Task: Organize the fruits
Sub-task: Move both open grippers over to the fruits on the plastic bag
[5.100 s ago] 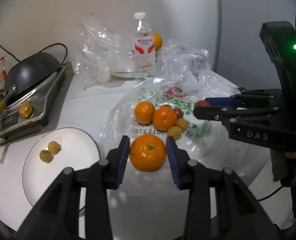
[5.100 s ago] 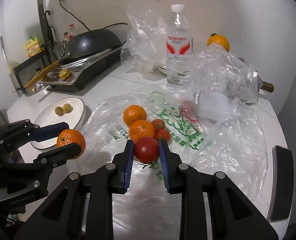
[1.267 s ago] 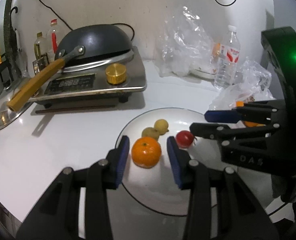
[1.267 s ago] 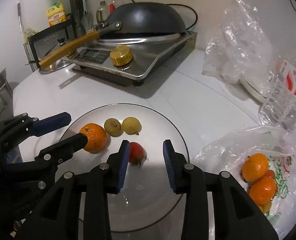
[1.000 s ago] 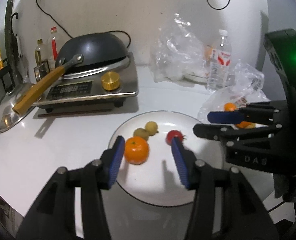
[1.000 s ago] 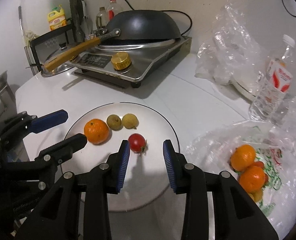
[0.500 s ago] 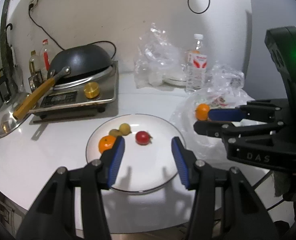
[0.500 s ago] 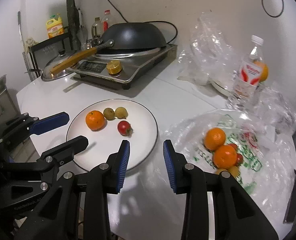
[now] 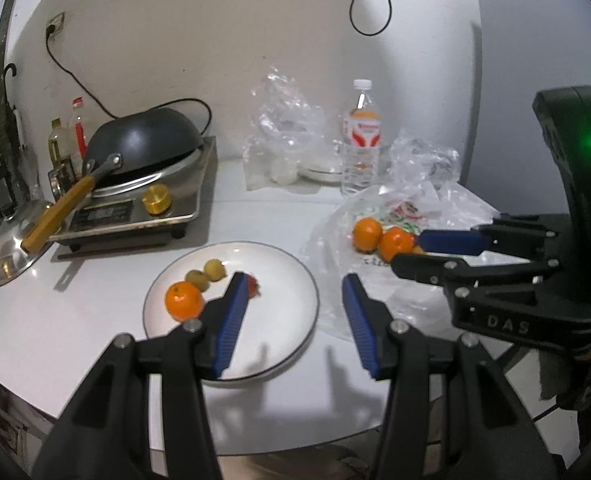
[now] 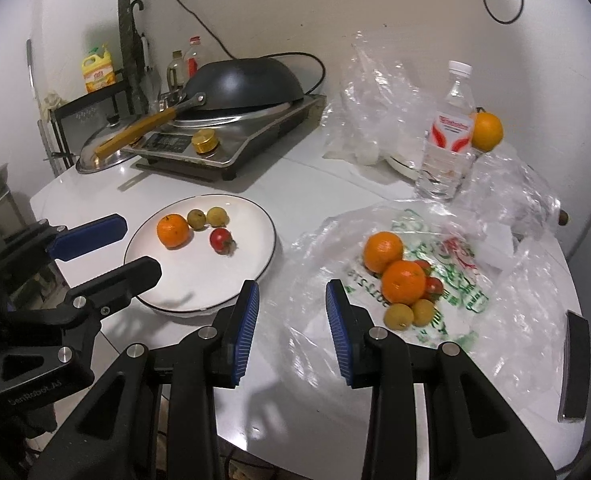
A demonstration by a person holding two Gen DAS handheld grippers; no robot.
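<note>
A white plate [image 10: 231, 280] holds an orange [image 10: 172, 230], a red tomato [image 10: 220, 239] and two small yellow-green fruits [image 10: 206, 217]. The plate also shows in the left wrist view [image 9: 287, 320], with the orange [image 9: 184, 300] on it. A clear plastic bag [image 10: 455, 264] lies to the right with two oranges [image 10: 393, 268], small tomatoes and two small yellow fruits [image 10: 409, 314] on it. My left gripper [image 9: 293, 316] is open and empty above the plate's near side. My right gripper [image 10: 292, 316] is open and empty between plate and bag.
An induction cooker [image 10: 231, 140] with a black wok [image 10: 239, 80] stands at the back left. A water bottle [image 10: 449, 132], crumpled clear bags [image 10: 379, 100] and another orange [image 10: 485, 131] stand at the back right. The round table's front edge [image 10: 415, 456] is near.
Both grippers have let go of their fruit and pulled back and up from the plate. The orange and tomato lie on the plate. Both grippers stand open.
</note>
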